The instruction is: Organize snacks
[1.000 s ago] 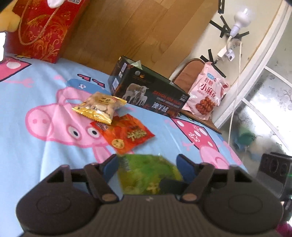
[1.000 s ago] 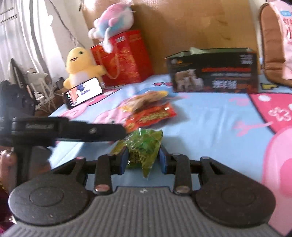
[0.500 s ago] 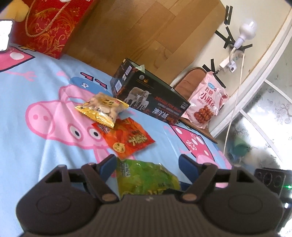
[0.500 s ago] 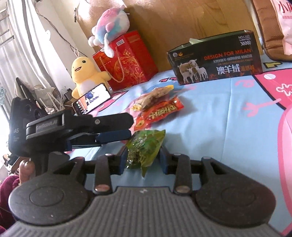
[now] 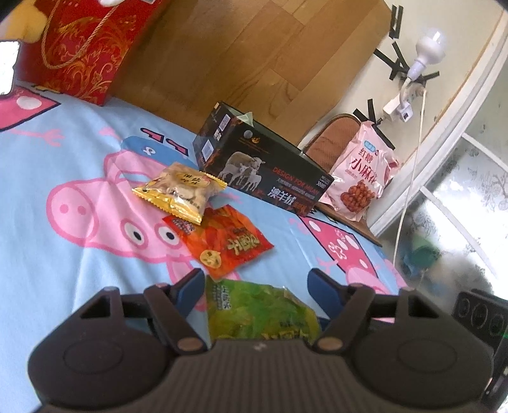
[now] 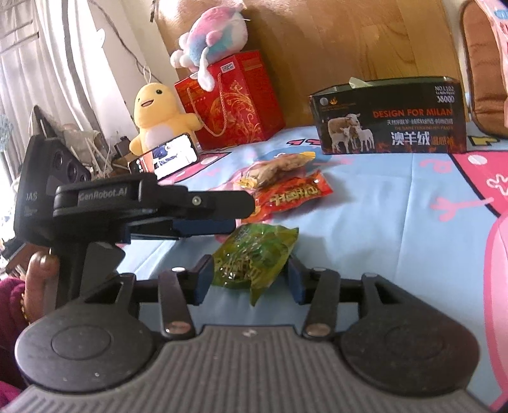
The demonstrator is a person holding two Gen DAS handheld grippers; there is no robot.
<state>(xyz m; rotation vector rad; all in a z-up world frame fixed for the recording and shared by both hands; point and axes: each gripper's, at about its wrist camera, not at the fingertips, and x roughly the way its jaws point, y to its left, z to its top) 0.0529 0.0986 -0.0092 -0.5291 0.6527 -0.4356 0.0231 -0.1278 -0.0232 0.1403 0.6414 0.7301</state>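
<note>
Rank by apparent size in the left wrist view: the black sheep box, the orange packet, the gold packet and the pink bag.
1. black sheep box, clearly largest.
2. orange packet and pink bag look alike; the bag lies farther away, so I do not rank them.
3. gold packet, slightly smaller.

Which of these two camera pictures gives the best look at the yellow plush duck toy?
The right wrist view: the yellow plush duck toy shows whole, face and body, beside the red gift bag. The left wrist view catches only a yellow sliver at its top-left edge.
</note>
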